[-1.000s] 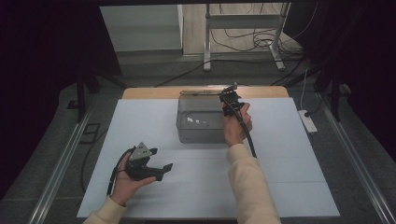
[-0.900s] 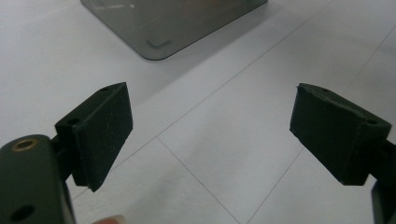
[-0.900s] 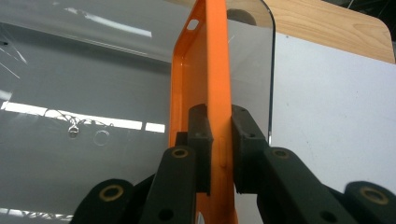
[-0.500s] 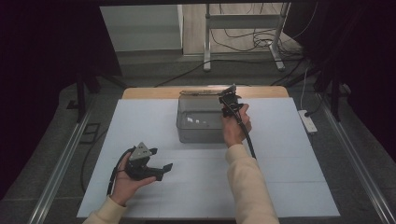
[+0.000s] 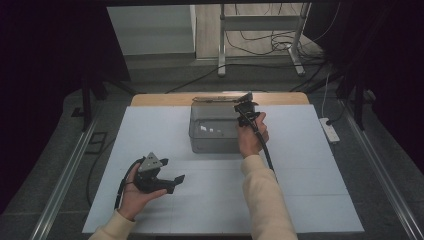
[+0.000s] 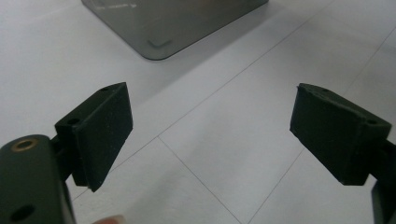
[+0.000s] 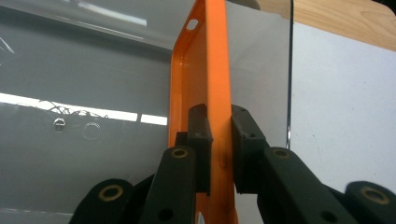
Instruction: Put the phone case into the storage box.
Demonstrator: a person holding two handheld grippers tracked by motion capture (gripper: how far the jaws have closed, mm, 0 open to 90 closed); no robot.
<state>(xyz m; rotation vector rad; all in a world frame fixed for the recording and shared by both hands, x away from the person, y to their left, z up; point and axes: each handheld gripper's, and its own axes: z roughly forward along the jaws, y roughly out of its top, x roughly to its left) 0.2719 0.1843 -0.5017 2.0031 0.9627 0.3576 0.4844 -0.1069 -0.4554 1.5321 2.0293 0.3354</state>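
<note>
Thin orange tray [image 7: 205,70] pinched on edge at the grey bin [image 5: 215,131]

Nearest, left gripper [image 5: 167,181] idle well short of the bin, fingers [image 6: 100,133] wide apart over bare white surface [image 5: 300,200]. Farther, right gripper [image 7: 219,140] clamped on the tray's rim, tray upright against the bin's right end. Probably light, stiff, smooth plastic: slippery under a narrow pinch, likely to pivot; best held low on the flat wall near the rim, squarely, without squeezing hard.

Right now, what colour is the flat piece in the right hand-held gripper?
Orange. The flat piece shows best in the right gripper view, clamped by the right hand-held gripper.
</note>
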